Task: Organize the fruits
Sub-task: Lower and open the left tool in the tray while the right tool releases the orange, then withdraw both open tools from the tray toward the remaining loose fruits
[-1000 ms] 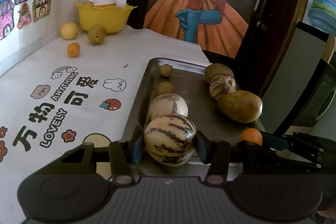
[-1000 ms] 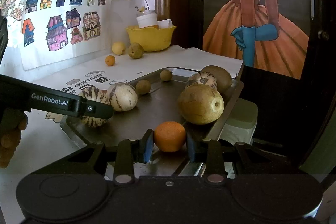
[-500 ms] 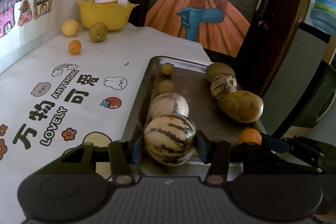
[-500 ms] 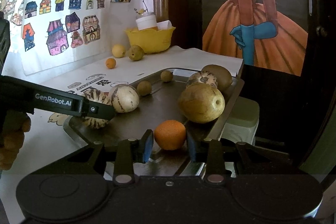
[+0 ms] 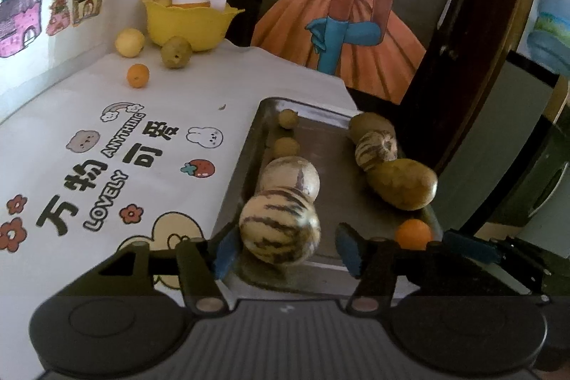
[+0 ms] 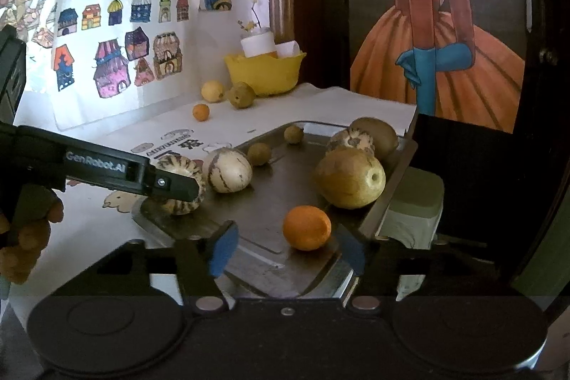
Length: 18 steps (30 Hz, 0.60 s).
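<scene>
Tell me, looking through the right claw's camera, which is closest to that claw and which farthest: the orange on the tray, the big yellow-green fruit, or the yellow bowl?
1. The orange, on the metal tray, between the open fingers of the right claw.
2. The big yellow-green fruit, just behind it, by the tray's right rim.
3. The yellow bowl, far back on the table against the wall.

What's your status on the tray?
Both tongs, left and right, just opened. Striped melon and orange released on tray. Nothing blocking.
</scene>
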### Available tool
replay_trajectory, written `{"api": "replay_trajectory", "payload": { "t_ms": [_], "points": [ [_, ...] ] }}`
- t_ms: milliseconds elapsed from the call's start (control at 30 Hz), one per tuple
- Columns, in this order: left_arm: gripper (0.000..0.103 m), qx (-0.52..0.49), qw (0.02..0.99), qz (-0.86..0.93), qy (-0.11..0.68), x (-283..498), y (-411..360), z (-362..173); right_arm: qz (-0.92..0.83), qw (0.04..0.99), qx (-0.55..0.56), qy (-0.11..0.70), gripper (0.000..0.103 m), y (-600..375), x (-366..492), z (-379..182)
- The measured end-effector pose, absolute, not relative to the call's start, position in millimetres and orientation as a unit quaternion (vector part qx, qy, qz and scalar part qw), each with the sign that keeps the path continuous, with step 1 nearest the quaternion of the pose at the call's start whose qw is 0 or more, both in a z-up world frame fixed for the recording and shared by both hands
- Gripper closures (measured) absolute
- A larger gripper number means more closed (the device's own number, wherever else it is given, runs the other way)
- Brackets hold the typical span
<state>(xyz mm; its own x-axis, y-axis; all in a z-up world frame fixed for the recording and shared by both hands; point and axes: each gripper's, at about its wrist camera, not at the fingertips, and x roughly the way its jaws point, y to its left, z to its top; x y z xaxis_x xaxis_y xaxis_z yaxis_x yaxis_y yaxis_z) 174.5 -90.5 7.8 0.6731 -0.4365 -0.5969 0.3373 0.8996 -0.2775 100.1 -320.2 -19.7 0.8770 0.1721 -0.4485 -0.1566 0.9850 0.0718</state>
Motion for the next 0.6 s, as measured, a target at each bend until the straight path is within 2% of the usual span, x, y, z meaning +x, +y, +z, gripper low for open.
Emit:
{"api": "replay_trajectory", "payload": {
  "t_ms": [200,367,400,600],
  "points": [
    [0.027,-0.087,0.915,-0.209,0.333,159.3,-77.2,18.7,0.084,0.970,0.014,0.229,0.022,-319.4,86.8,-14.2],
    [0.001,-0.087,0.919,-0.207,0.325,145.0,-70.8,23.8,0.080,0.969,0.022,0.233,0.005,-318.7,75.3,-9.3],
    [0.001,-0.087,0.920,-0.205,0.323,142.2,-69.1,24.1,0.080,0.969,0.028,0.234,0.001,-319.2,73.6,-8.4],
    [0.001,-0.084,0.923,-0.189,0.323,130.1,-52.5,26.9,0.074,0.965,0.044,0.247,0.001,-320.4,67.7,-1.5]
  ]
}}
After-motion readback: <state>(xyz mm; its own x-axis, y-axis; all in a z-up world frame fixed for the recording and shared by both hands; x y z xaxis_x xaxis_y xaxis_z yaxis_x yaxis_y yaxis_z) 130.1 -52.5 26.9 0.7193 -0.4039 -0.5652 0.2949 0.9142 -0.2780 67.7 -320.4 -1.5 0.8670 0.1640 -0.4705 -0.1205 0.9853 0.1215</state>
